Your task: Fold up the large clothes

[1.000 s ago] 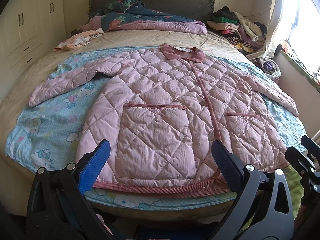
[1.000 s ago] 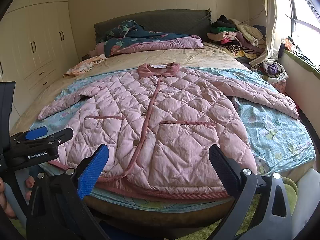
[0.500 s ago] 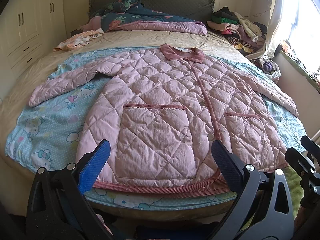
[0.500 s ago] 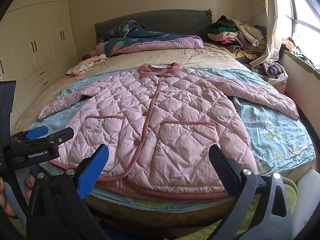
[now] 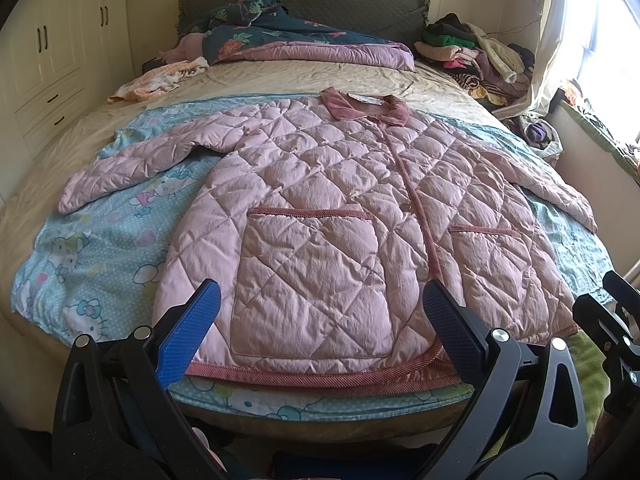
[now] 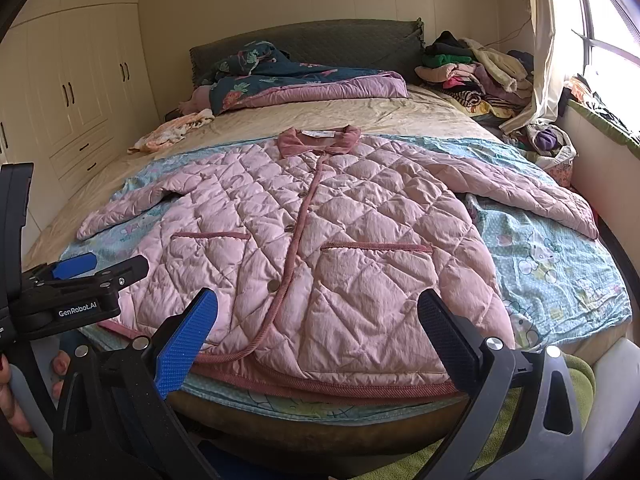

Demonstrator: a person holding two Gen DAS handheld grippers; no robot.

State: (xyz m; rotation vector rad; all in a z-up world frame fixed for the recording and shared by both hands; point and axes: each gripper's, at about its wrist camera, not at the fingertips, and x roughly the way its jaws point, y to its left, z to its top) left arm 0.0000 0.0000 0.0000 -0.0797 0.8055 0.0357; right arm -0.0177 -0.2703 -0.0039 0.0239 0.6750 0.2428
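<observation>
A pink quilted jacket [image 5: 320, 208] [image 6: 332, 236] lies flat and face up on a blue cartoon-print sheet [image 5: 100, 248] [image 6: 560, 264], buttoned, collar toward the headboard, both sleeves spread outward. Its hem runs along the foot edge of the bed. My left gripper [image 5: 320, 332] hovers open just short of the hem, near the left pocket, holding nothing. My right gripper [image 6: 316, 332] is open too, at the hem below the right pocket, with nothing between its pads. The left gripper [image 6: 76, 276] also shows at the left edge of the right wrist view, with a hand [image 6: 12, 396] on its handle.
A folded dark floral quilt [image 6: 280, 80] lies by the headboard. A pile of clothes [image 6: 476, 72] fills the far right corner by the window. A small peach garment [image 6: 172, 132] lies far left. Cream wardrobes [image 6: 72, 92] line the left wall; a white ledge [image 6: 612, 400] stands on the right.
</observation>
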